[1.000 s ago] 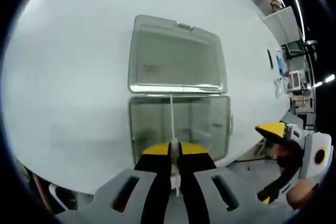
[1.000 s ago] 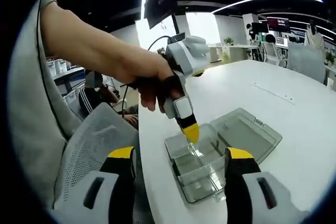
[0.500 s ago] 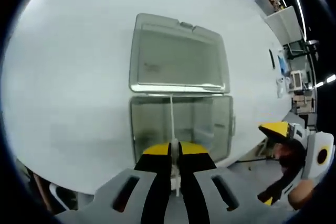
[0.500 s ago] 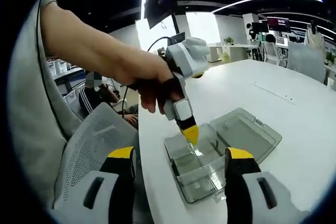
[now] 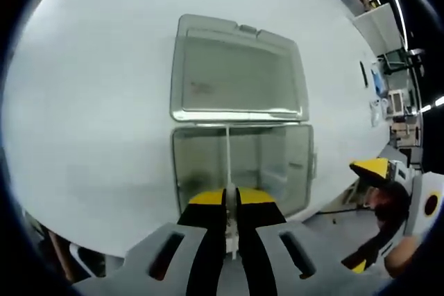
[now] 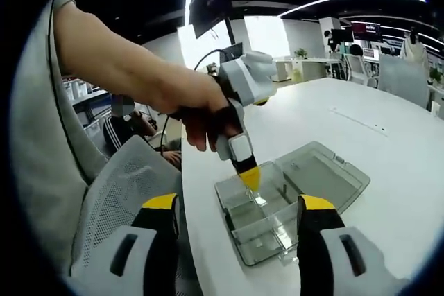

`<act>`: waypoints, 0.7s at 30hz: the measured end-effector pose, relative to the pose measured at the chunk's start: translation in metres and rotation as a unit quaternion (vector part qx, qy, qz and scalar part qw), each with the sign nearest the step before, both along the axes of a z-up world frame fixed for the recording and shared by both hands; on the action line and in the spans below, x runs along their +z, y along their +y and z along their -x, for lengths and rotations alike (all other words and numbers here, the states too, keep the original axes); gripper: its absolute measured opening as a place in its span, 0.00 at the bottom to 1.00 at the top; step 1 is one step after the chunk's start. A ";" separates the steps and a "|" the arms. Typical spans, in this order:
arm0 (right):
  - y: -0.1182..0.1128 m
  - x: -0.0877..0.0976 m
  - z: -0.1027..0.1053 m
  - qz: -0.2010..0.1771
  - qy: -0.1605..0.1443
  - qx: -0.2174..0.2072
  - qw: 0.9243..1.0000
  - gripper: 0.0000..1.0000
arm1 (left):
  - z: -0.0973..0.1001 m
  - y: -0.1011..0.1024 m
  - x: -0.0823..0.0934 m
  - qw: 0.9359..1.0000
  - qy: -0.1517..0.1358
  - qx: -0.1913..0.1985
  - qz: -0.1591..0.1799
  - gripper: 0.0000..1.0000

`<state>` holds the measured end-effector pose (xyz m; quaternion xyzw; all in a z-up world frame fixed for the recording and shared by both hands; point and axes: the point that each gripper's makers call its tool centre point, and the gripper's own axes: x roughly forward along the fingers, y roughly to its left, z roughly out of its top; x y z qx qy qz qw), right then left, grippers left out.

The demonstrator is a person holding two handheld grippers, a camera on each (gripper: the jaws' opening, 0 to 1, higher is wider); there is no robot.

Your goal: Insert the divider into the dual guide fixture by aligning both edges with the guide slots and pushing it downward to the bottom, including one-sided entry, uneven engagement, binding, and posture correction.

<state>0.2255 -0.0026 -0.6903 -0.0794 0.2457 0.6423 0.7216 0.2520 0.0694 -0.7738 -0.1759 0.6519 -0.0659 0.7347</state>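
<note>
- We see the divider (image 5: pixel 227 171), a thin clear sheet seen edge-on, pinched between the left gripper (image 5: pixel 230 199) jaws, standing upright in the box (image 5: pixel 277 164).
- The box is clear plastic, its hinged lid (image 5: pixel 236 71) lying open on the white table (image 5: pixel 90 102).
- Our right gripper (image 6: pixel 236 213) hangs released, jaws wide apart.

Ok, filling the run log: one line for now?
left tool: shut on divider | divider: over open box | right tool: open, idle

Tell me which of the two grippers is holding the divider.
The left gripper: its jaws are shut on the thin clear divider above the box. The right gripper stands open, holding nothing.
</note>
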 end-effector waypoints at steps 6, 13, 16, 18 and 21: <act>0.001 0.000 -0.001 0.000 -0.002 0.001 1.000 0.66 | 0.000 -0.002 0.000 1.000 0.002 -0.006 -0.006 0.01; 0.001 0.001 0.000 -0.001 0.000 0.001 1.000 0.66 | -0.001 -0.002 0.001 1.000 0.003 -0.011 -0.010 0.01; 0.000 0.000 0.000 0.000 0.000 0.001 1.000 0.66 | -0.001 -0.002 0.000 1.000 0.003 -0.013 -0.012 0.01; 0.000 0.000 0.000 0.000 0.001 0.000 1.000 0.66 | -0.001 -0.002 0.000 1.000 0.003 -0.013 -0.012 0.01; -0.001 0.000 0.000 -0.001 0.000 0.000 1.000 0.66 | -0.001 -0.002 0.000 1.000 0.002 -0.014 -0.013 0.01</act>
